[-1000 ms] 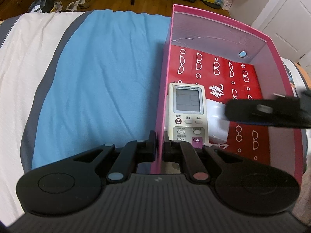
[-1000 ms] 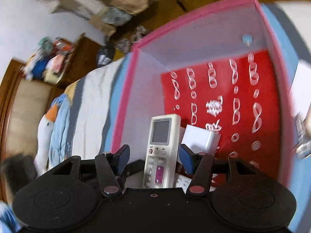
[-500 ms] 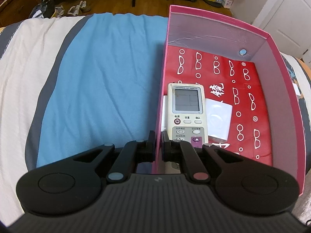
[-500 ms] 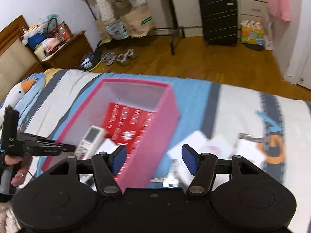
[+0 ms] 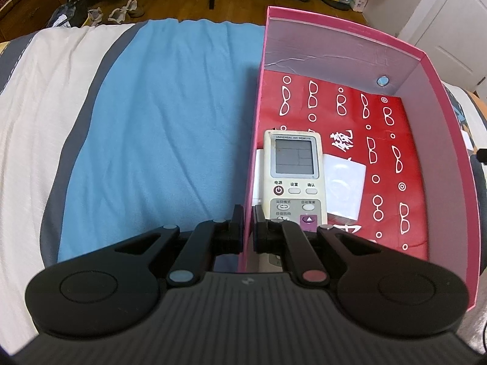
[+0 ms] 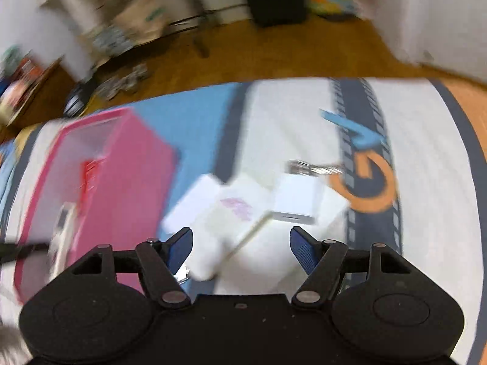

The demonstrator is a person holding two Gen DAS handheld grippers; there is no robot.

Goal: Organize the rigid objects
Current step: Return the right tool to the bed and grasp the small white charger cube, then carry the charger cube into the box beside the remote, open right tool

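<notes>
Pinching the near wall of the pink box, the left gripper keeps it steady with the remote inside. The right gripper is empty, its jaws just widened, above white boxes on the bed. They lie directly ahead of its fingertips, nearer to this hand.

left tool black, ribbed housing — right tool black, blue pads

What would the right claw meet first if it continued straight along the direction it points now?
Probably the pile of white boxes on the bed, straight ahead of the open right claw. The picture is blurred, so which box comes first, and how far, is unclear. The pink box lies off to its left.
</notes>
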